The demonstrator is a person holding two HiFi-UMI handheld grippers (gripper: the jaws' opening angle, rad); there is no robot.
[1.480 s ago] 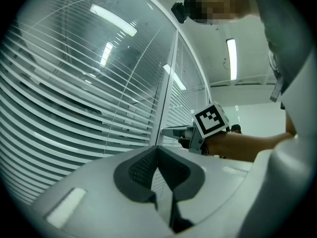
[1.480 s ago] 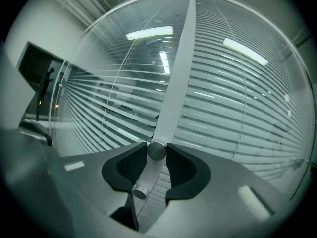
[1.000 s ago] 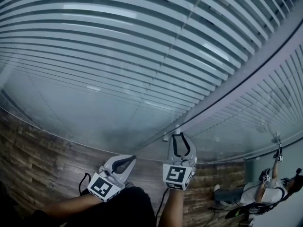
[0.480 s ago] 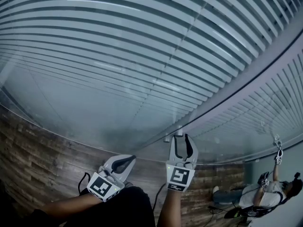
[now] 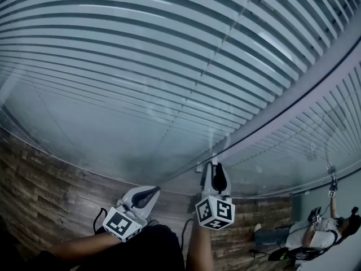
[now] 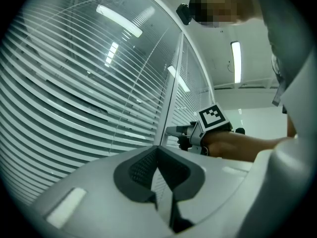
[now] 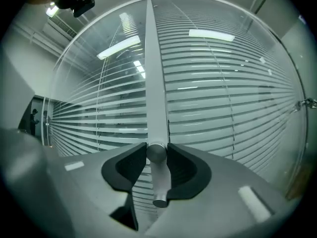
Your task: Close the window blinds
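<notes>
Once wider, R claw (image 5: 214, 167) on knob (image 7: 156, 153).

Right claw (image 7: 156, 149) freshly tightened on knob (image 7: 159, 182)

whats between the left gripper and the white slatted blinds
A clear glass pane showing reflections, between left gripper and white slatted blinds; left gripper view shows it.

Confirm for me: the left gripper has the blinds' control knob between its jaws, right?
Not the left. It is the right gripper that has the knob between its jaws, which have just been closing on it; the right gripper view shows this. The left gripper has its jaws together on nothing.
</notes>
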